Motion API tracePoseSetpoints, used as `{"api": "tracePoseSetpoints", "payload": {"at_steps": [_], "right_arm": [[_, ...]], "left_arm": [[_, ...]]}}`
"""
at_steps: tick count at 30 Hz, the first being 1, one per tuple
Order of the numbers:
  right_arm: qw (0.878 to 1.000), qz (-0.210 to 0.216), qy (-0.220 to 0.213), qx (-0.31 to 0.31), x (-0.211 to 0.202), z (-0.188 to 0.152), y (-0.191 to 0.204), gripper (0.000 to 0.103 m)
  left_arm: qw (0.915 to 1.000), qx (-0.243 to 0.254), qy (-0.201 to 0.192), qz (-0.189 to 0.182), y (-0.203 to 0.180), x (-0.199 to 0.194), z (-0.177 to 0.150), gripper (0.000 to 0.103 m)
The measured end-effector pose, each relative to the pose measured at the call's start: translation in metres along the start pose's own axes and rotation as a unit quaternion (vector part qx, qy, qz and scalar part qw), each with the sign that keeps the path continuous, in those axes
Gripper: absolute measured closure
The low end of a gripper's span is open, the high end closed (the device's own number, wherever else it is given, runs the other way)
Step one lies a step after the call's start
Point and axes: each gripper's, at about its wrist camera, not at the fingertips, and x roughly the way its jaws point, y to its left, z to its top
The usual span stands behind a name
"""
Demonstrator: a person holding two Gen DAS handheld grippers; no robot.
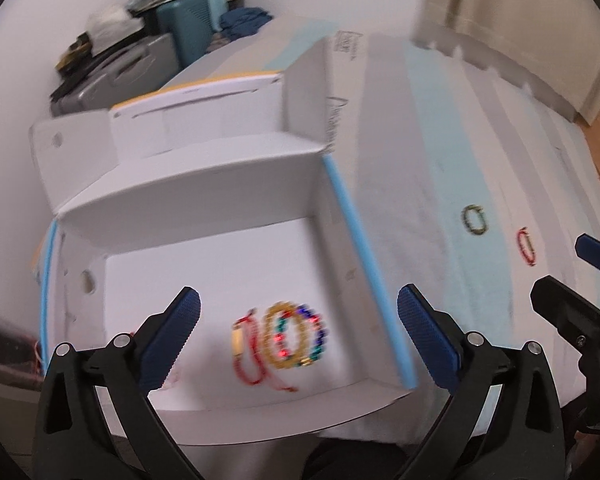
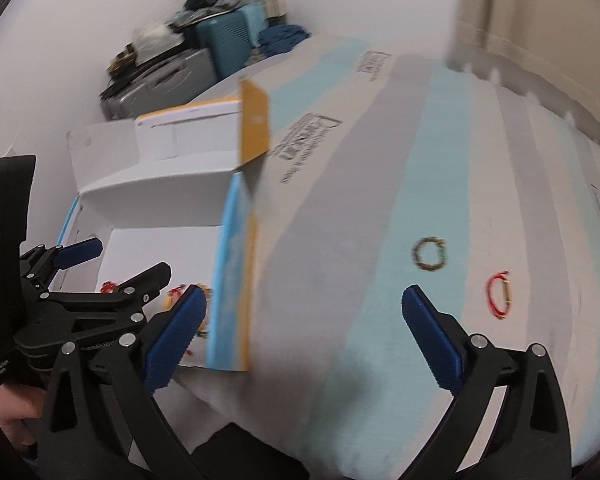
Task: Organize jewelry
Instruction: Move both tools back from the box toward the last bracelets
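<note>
Left gripper [image 1: 298,328] hangs over the open white box [image 1: 340,184], jaws wide apart, nothing between them. On the box floor lies a cluster of jewelry: a red cord bracelet [image 1: 252,354] touching a gold bead bracelet [image 1: 286,334], which overlaps a multicolour bead bracelet [image 1: 318,334]. Right gripper [image 2: 304,320] is beside the box over the striped sheet [image 2: 380,200], jaws also spread, holding nothing. Two pieces lie out on the sheet, well apart from the box: a dark green bracelet [image 2: 430,254] on a pale blue stripe, and a red bracelet [image 2: 498,294] near it. Suitcases [image 2: 188,64] stand against the far wall. Both views blurred.
</note>
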Motion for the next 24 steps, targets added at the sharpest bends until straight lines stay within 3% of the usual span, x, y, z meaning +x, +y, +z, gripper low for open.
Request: {"api": "tracePoseSetpoints", "payload": {"at_steps": [13,24], "right_arm": [[0.996,-0.047,0.000,0.077,-0.003,-0.008,-0.128,0.008],[0.988,-0.089,0.039,0.122,0.049,-0.019,-0.237,0.008]], "left_arm": [[0.9974,0.059,-0.014,-0.040,-0.119,0.024,0.041,0.006],[0.9905,0.113,0.015,-0.076,-0.218,0.105,0.067,0.006]]}}
